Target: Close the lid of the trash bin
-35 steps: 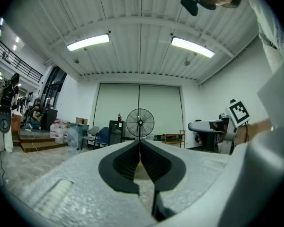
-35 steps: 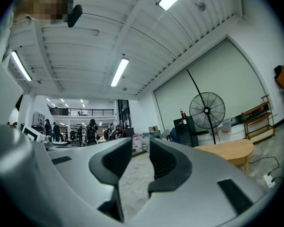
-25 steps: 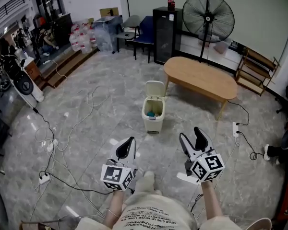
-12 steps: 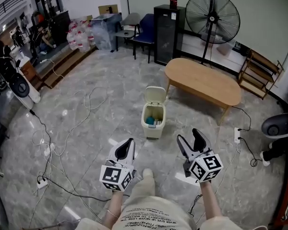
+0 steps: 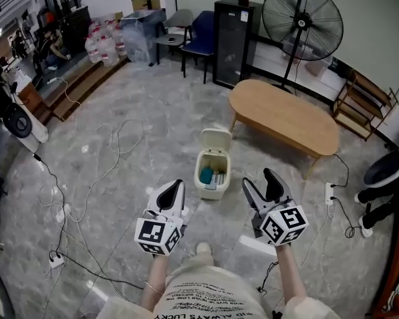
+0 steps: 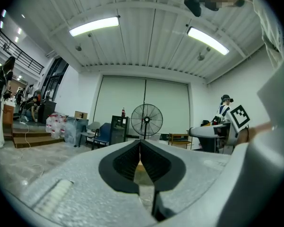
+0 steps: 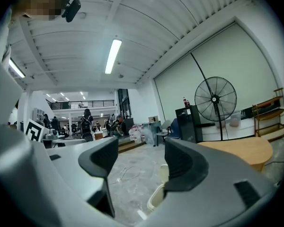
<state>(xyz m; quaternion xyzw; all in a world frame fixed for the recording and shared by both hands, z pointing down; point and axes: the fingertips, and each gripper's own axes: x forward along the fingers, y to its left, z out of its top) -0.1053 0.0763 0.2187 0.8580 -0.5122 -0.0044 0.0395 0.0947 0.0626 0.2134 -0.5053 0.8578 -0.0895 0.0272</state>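
We are at the approach step: the trash bin [image 5: 209,190] stands on the floor [image 5: 120,171] just ahead, its lid [image 5: 216,139] upright. Left gripper [image 5: 175,191] is clenched and empty, right gripper [image 5: 258,180] spread and empty. Next, we judge, we must reach the lid and tip it forward.

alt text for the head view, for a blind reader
Seen from above, a cream trash bin stands on a grey floor with its lid up. The person's two grippers are held out short of it, the left gripper shut, the right gripper open and empty. An oval wooden table and a fan stand behind.
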